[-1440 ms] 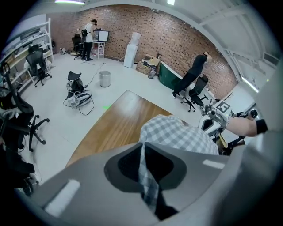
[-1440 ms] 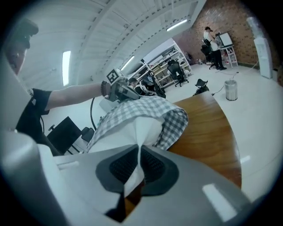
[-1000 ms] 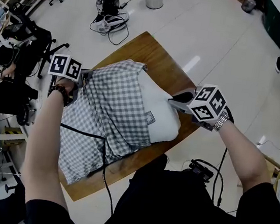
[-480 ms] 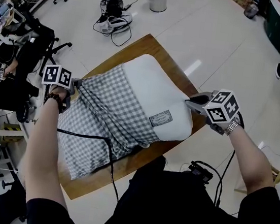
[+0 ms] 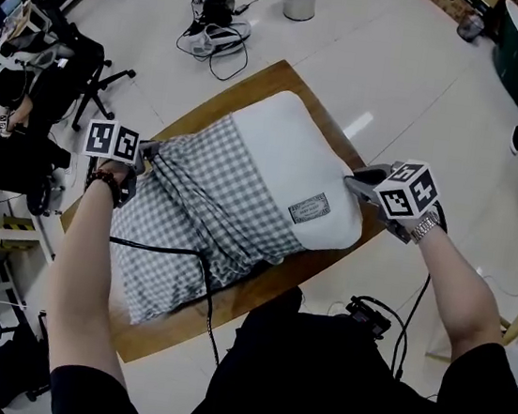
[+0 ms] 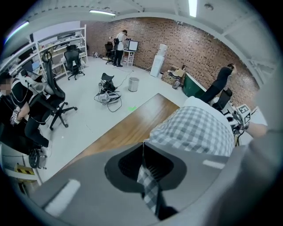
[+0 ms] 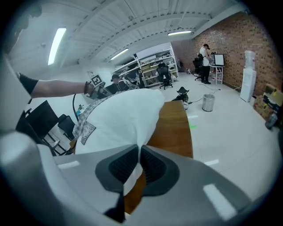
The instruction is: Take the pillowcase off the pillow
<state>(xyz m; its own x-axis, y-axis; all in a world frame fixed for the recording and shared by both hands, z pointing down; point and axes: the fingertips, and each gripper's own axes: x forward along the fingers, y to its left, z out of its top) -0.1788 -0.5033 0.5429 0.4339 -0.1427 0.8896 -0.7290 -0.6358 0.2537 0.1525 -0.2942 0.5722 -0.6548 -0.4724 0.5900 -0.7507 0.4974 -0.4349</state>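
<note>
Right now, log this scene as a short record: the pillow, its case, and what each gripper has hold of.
surface: wooden table
pillow: white pillow lying on the table, its uncovered end showing a sewn label
pillowcase: grey checked pillowcase, bunched over the pillow's other end, partly off
left gripper: left gripper shut on a fold of the pillowcase
right gripper: right gripper shut on the pillow's bare white corner
task state: case not yet fully off
</note>
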